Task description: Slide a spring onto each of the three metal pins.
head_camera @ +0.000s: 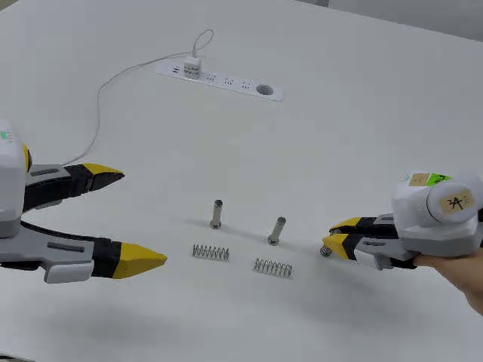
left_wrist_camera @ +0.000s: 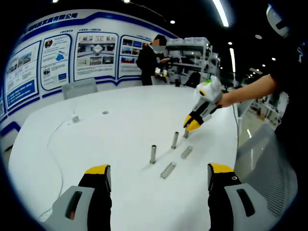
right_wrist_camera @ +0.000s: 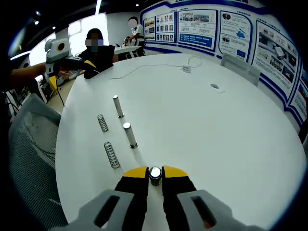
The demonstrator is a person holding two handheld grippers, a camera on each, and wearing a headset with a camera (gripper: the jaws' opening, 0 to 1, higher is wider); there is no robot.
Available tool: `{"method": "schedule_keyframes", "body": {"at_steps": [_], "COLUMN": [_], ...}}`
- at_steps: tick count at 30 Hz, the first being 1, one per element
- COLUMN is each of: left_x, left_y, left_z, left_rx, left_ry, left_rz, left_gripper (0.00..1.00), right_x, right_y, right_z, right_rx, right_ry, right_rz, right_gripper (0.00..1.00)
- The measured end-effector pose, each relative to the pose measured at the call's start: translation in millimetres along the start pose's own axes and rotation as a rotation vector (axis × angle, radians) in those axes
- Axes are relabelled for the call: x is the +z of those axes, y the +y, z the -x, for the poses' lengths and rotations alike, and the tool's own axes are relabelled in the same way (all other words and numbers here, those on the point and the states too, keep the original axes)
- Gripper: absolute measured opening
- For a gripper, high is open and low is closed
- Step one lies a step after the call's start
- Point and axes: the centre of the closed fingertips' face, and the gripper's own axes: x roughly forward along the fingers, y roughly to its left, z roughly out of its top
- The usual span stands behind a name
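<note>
Two metal pins (head_camera: 216, 213) (head_camera: 276, 230) stand upright on the white table. In front of them lie two springs (head_camera: 210, 252) (head_camera: 273, 267). A third pin (right_wrist_camera: 155, 173) stands at the right, and my right gripper (head_camera: 330, 240) is shut on it; only its round top shows between the yellow tips (right_wrist_camera: 155, 179). Whether a spring sits on that pin I cannot tell. My left gripper (head_camera: 142, 219) hangs open at the left, apart from the pins, with nothing between its fingers (left_wrist_camera: 159, 169). In the left gripper view the pins (left_wrist_camera: 153, 154) (left_wrist_camera: 175, 139) and springs (left_wrist_camera: 168, 169) (left_wrist_camera: 186, 152) lie ahead.
A white power strip (head_camera: 220, 80) with a plugged charger (head_camera: 192, 69) and a thin cable (head_camera: 98, 113) lies at the back of the table (head_camera: 362, 113). A grey chair (left_wrist_camera: 264, 159) stands beside the table. People stand in the background.
</note>
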Motion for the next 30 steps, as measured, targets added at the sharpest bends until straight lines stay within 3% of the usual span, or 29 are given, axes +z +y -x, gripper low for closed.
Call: {"method": "schedule_keyframes", "body": {"at_steps": [10,14,20,23,26,30], "left_x": [-4.5,-1.4,5.0,7.2,4.8,2.4], "left_y": [-6.8,-10.3,-10.6,-12.1,-13.3,-16.1], "left_z": [-3.5,-4.2,-3.9,-4.0,-5.5,-6.1], "left_rx": [-0.020,-0.032,-0.035,-0.038,-0.042,-0.047], "left_ry": [0.009,0.003,-0.012,-0.020,-0.014,-0.008], "left_rz": [0.002,-0.007,-0.021,-0.027,-0.032,-0.035], "left_gripper": [0.84,0.84,0.84,0.84,0.84,0.83], "right_x": [1.2,13.3,31.9,43.3,48.3,39.0], "right_y": [0.3,-3.9,-5.6,4.0,22.7,47.2], "right_z": [1.0,9.0,24.8,30.2,28.5,18.8], "right_rx": [-0.019,-0.051,-0.081,-0.066,-0.017,0.042], "right_ry": [0.002,-0.034,-0.078,-0.116,-0.129,-0.071], "right_rz": [0.015,0.016,0.026,0.018,0.035,0.133], "right_gripper": [0.12,0.19,0.18,0.18,0.19,0.19]}}
